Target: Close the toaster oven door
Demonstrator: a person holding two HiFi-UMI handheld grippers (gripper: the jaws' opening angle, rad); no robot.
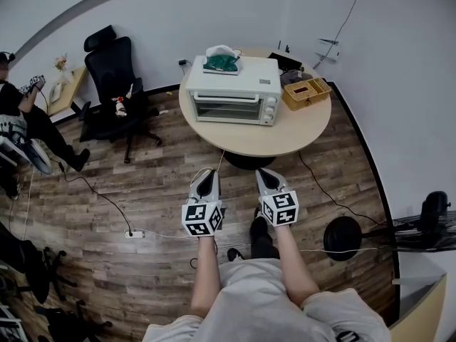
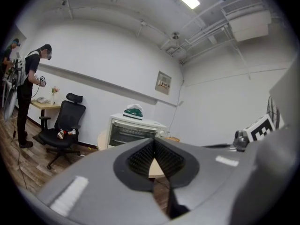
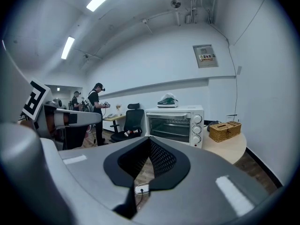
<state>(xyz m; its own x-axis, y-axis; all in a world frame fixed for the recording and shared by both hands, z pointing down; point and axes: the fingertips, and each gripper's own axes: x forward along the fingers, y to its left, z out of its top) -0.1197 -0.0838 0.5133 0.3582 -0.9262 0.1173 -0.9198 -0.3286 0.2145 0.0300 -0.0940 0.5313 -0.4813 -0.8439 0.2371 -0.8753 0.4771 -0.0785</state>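
The white toaster oven stands on the round beige table, its glass door upright against the front. In the left gripper view the toaster oven is well ahead, and in the right gripper view the toaster oven also lies at a distance. My left gripper is held above the floor in front of the table, jaws shut on nothing. My right gripper hovers beside it, also shut and empty. Both the left gripper and the right gripper show their pads meeting.
A green and white item rests on top of the oven. A wicker basket sits at the table's right. A black office chair stands to the left, with a person beyond it. A power strip and cables lie on the wood floor.
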